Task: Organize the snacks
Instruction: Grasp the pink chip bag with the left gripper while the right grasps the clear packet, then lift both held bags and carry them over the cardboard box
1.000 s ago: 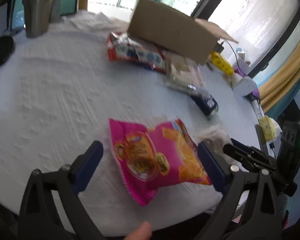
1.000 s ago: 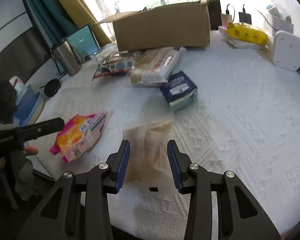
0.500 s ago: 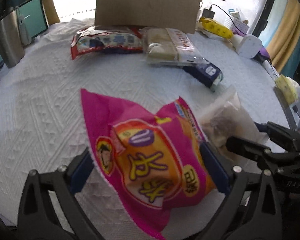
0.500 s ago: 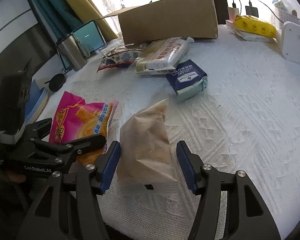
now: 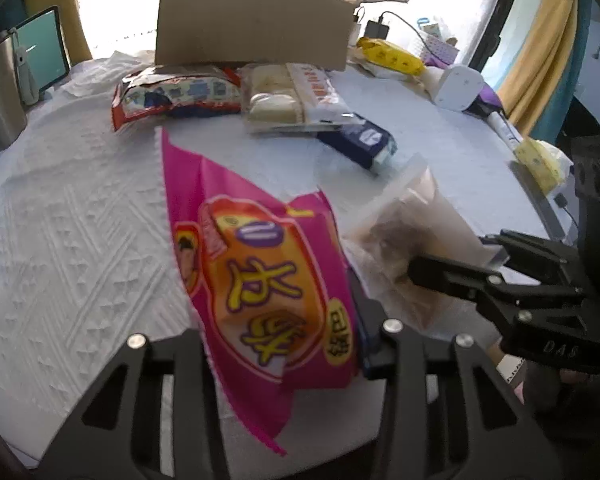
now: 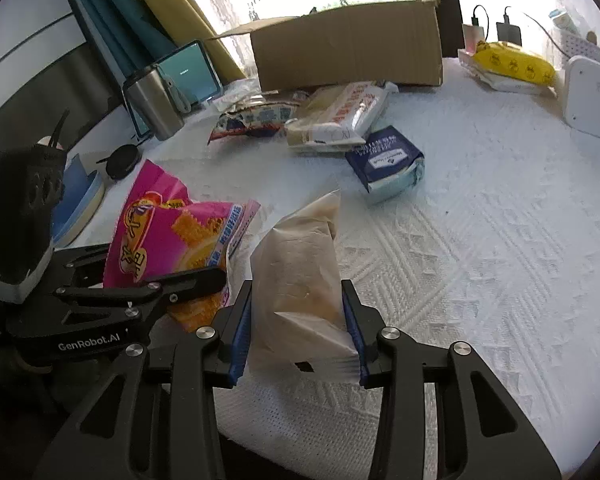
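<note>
Steel tumbler [image 6: 156,100] whole only from right wrist

Black gripper [image 6: 296,328], blue pads [image 6: 240,332]

Pink snack bag [image 5: 268,280]: upright, near left. Translucent brown pouch [image 6: 300,276]: upright, just right of it. Red pack [image 5: 176,96], white pack [image 5: 296,100], blue pack [image 5: 358,142]: lying flat, far.

Left tongs [image 5: 280,344] have just closed on the pink snack bag [image 5: 260,280], now lifted upright.
</note>
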`<state>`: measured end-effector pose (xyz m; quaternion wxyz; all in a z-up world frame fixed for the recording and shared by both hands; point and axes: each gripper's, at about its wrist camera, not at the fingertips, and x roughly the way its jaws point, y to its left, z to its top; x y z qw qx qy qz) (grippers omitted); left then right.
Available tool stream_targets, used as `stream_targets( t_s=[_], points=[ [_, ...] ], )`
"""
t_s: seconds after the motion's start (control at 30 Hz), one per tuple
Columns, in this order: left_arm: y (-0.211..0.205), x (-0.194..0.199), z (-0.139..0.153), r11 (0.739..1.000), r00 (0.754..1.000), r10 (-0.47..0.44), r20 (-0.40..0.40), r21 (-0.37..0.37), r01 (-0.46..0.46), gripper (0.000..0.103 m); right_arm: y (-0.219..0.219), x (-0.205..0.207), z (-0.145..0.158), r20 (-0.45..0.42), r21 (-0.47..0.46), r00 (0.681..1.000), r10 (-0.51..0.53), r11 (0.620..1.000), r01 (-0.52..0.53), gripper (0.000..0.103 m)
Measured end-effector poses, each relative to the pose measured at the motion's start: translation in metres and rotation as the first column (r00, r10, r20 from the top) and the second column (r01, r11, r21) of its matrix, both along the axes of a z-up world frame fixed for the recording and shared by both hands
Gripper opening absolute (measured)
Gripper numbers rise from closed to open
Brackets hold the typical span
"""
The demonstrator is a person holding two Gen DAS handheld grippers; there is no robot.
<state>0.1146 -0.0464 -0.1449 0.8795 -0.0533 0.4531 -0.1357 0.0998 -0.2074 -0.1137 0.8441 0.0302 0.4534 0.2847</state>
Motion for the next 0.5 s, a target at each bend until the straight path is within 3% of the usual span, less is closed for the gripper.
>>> stream_targets(
  t_s=[0.5],
  points=[
    [0.003, -0.012, 0.055, 0.998, 0.992, -0.029, 0.127, -0.044, 0.035, 0.041, -0.012, -0.008, 0.045, 0.096, 0.008, 0.994, -0.059, 0.998, 0.058, 0.043]
  ],
)
